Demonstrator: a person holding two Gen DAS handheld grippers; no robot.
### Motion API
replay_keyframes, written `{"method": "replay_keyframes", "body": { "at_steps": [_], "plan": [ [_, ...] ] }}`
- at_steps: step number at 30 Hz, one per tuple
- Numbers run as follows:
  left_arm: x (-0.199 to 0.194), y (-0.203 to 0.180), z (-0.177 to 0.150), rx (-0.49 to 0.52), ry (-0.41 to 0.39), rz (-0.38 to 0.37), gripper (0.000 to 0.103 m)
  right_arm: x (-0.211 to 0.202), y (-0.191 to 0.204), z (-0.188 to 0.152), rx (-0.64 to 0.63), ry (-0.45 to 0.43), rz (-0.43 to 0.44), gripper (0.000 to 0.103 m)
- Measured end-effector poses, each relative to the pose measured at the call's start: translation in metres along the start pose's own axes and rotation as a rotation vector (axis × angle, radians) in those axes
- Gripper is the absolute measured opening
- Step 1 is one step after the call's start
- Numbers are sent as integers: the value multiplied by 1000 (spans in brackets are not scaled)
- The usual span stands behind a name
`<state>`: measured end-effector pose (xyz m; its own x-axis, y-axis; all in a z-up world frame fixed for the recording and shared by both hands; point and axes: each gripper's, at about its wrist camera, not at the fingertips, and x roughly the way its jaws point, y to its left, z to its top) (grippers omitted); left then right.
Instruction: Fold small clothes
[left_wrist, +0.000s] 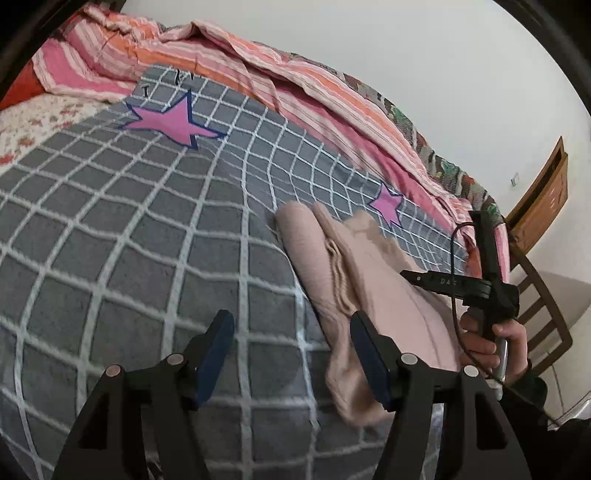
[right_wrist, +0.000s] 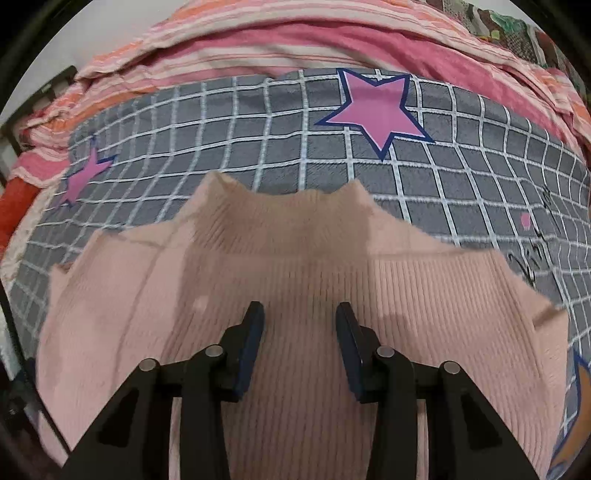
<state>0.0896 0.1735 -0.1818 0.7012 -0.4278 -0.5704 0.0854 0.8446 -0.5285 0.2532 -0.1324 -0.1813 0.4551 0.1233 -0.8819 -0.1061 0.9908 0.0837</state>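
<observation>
The room light is soft and even, fairly bright, with no glare anywhere. Both fisheye views bend the grid of the grey blanket (left_wrist: 147, 229) hard toward dark, vignetted corners. A dim shadow sits on the pink sweater (right_wrist: 314, 280) ahead of the right gripper (right_wrist: 300, 347). The sweater's edges smear with motion blur; the blanket weave stays crisp up close.
</observation>
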Motion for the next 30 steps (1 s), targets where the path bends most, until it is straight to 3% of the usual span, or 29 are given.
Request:
{"method": "replay_keyframes", "body": {
  "at_steps": [7, 15, 21, 27, 30],
  "plan": [
    [-12, -20, -28, 4, 58, -66, 63, -45, 12, -48, -42, -60, 6, 40],
    [0, -37, -58, -10, 95, -107, 64, -83, 20, -110, -106, -146, -68, 40],
    [13, -47, -56, -28, 35, -122, 64, -105, 7, -156, -107, -118, 27, 40],
    [32, -60, -39, -42, -51, -81, 63, -136, -32, -178, 48, -150, 87, 40],
    [41, -62, -28, -69, -89, -54, 60, -148, -55, -187, 97, -171, 68, 40]
  ]
}}
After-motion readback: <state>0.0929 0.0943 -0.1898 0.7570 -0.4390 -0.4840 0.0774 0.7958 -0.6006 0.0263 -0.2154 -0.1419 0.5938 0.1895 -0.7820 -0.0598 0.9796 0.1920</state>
